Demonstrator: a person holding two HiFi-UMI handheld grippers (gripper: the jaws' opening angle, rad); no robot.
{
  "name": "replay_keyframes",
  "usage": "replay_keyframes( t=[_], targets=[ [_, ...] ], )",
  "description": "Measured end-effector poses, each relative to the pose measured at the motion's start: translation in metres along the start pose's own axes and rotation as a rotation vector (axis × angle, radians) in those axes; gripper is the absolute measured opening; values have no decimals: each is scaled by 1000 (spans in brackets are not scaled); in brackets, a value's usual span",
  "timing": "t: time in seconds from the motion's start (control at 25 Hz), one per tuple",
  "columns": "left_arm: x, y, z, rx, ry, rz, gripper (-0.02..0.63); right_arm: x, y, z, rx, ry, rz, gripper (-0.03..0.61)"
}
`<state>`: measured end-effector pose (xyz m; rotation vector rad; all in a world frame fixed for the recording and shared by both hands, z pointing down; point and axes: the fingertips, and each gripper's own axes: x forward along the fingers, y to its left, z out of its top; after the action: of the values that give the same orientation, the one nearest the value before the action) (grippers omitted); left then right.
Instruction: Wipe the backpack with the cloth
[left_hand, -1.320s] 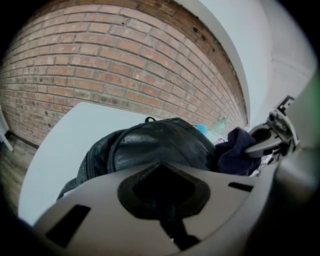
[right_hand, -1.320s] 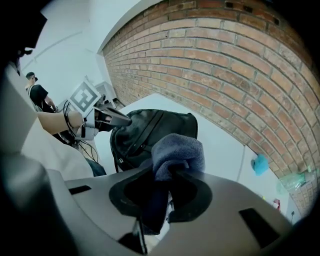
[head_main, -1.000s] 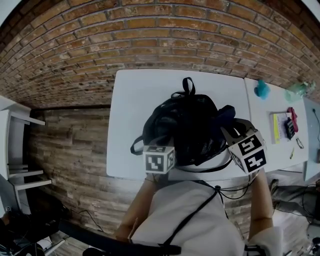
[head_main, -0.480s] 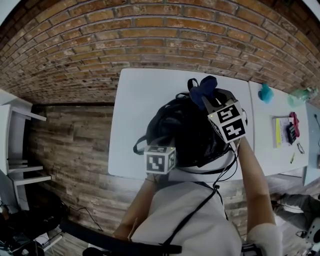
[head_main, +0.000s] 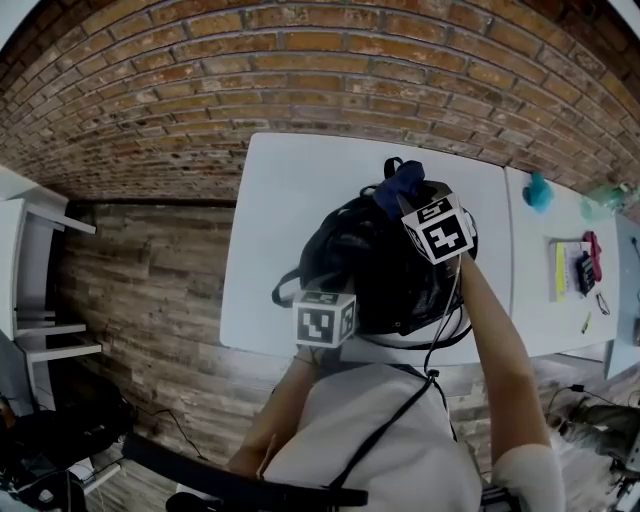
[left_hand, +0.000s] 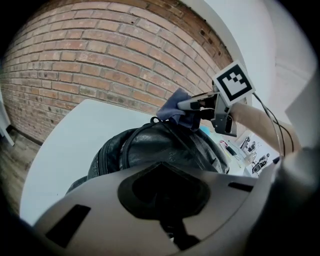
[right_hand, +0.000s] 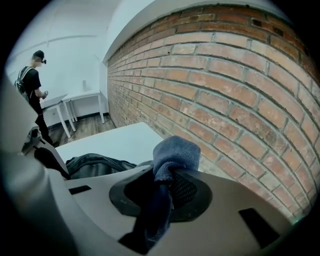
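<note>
White counter (head_main: 270, 220) along the brick wall, and the black backpack (head_main: 360, 270) lies on it at the near edge, long axis running from the person out to the wall, handle loop at the far end. It's glossy, creased and slumped. Right hand-held gripper (head_main: 403, 198) is at that far end, so the bag stretches back toward the person. It's clamped on the blue cloth (right_hand: 172, 150). Left hand-held gripper (head_main: 325, 296) sits at the near end, jaws drawn together.
</note>
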<state>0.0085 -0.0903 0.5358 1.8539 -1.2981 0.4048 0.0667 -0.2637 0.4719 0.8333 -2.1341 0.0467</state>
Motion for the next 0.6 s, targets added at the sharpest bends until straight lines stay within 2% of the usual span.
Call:
replay_keyframes(
  t=[0.28, 0.6],
  targets=[
    [0, 0, -1, 4, 5, -2, 3, 14, 11, -27, 11, 98, 32, 75],
    [0, -4, 3, 16, 0, -6, 3, 8, 14, -36, 29, 117, 57, 75]
  ],
)
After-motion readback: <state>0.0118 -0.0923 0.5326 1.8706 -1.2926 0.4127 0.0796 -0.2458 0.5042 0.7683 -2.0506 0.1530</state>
